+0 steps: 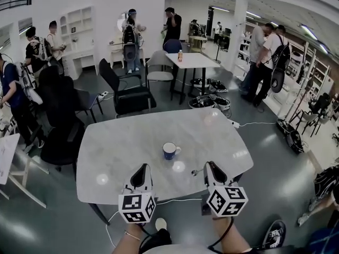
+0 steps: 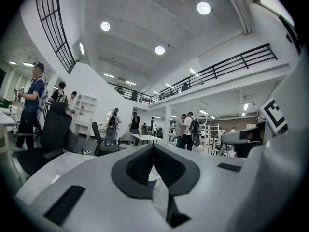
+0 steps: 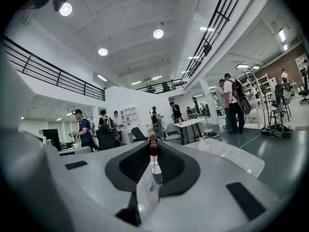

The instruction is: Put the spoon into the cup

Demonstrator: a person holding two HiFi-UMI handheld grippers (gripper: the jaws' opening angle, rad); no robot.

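A blue cup (image 1: 169, 150) with a white inside stands upright near the middle of the white table (image 1: 122, 142). My right gripper (image 1: 208, 166) hovers over the table's near edge, to the right of the cup and nearer me. It is shut on a thin spoon (image 1: 195, 172). In the right gripper view the spoon's dark end (image 3: 153, 148) sits pinched at the tips of the right gripper (image 3: 153, 145), its stem hangs down, and the cup (image 3: 156, 174) shows beyond. My left gripper (image 1: 141, 170) is shut and empty, left of the cup; the cup (image 2: 152, 180) shows beyond its shut tips (image 2: 153, 147).
Black chairs (image 1: 127, 94) stand along the table's far and left sides. A second white table (image 1: 192, 60) with a small bottle is farther back. Several people stand around the room. Cables and gear lie on the floor at right (image 1: 288, 134).
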